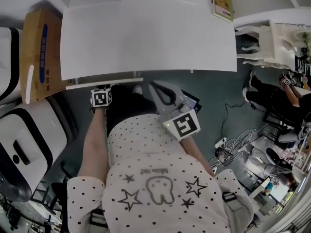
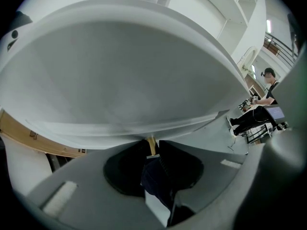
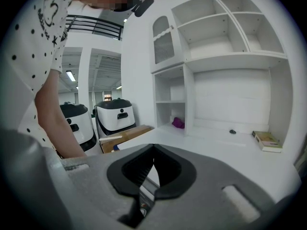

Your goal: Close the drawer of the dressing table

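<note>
The white dressing table (image 1: 146, 33) fills the top of the head view. Below its front edge a thin white strip, the drawer's front (image 1: 104, 84), stands out a little. My left gripper (image 1: 103, 90) sits at that strip, its tips hidden under its marker cube. In the left gripper view the left gripper (image 2: 151, 145) is shut on a small brass drawer knob (image 2: 151, 145) under the white drawer front (image 2: 144, 128). My right gripper (image 1: 160, 92) hovers just below the table edge, right of the drawer. The right gripper (image 3: 153, 148) is shut with nothing in it.
A cardboard box (image 1: 41, 52) and white-and-black appliances (image 1: 29, 130) stand at the left. A book (image 1: 221, 3) lies on the table's back right. Another person (image 1: 277, 101) sits at the right, with cables (image 1: 233, 144) on the floor. White shelves (image 3: 230, 32) rise behind the table.
</note>
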Demonstrator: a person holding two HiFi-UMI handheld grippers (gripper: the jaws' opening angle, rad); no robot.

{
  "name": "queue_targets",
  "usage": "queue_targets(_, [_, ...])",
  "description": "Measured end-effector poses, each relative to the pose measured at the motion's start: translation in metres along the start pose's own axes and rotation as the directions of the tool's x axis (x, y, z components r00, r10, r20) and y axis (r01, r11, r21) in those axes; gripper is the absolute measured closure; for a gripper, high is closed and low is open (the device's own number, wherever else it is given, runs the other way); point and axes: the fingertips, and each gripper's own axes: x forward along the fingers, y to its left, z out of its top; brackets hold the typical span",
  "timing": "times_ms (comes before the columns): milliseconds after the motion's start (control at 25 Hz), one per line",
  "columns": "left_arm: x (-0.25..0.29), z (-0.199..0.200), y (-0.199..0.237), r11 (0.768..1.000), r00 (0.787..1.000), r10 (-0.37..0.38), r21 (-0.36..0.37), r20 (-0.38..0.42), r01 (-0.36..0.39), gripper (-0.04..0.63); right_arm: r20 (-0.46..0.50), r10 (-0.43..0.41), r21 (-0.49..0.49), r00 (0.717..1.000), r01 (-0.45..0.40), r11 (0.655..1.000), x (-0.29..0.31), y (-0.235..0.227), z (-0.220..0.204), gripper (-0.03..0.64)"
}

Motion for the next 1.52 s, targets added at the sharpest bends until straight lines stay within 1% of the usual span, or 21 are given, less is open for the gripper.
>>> queue_targets(160, [-0.003, 0.004, 0.003, 1.0, 1.0, 0.001, 0.01, -0.004, -0.001, 0.515, 0.0, -0.016, 0.049, 1.0, 0.016, 0.999, 0.008, 0.001, 0.003, 0.62])
queue_targets(360, [-0.004, 0.008, 0.001, 1.0, 0.999, -0.022, -0.003, -0.025, 0.022, 0.515, -0.005, -0.043, 0.08, 0.999, 0.043, 0.996, 0.017, 0.007, 0.012, 0.62])
queue_targets(480, [-0.002, 0.012, 0.003, 1.0, 1.0, -0.025, -0.018, -0.014, 0.025, 0.515, -0.026, -0.042, 0.079, 0.999, 0.044, 0.996, 0.021, 0.014, 0.008, 0.62])
queue_targets(680, [-0.002, 0.014, 0.005, 0.999, 1.0, -0.004, -0.039, -0.015, 0.003, 0.517, -0.033, -0.044, 0.091, 0.998, 0.047, 0.995, 0.028, 0.019, 0.007, 0.62])
queue_targets(960, [0.001, 0.019, 0.004, 0.998, 1.0, 0.013, -0.056, -0.026, -0.014, 0.515, -0.038, -0.045, 0.099, 0.998, 0.049, 0.994, 0.029, 0.017, 0.006, 0.62])
queue_targets(1160, [0.007, 0.016, 0.004, 0.997, 1.0, 0.009, -0.078, -0.029, -0.011, 0.515, -0.037, -0.042, 0.097, 0.998, 0.045, 0.994, 0.028, 0.018, 0.005, 0.62])
queue_targets(1520, [0.007, 0.017, 0.007, 0.99, 0.999, 0.026, -0.137, -0.019, -0.029, 0.515, -0.041, -0.053, 0.096, 0.998, 0.057, 0.994, 0.022, 0.01, 0.004, 0.62])
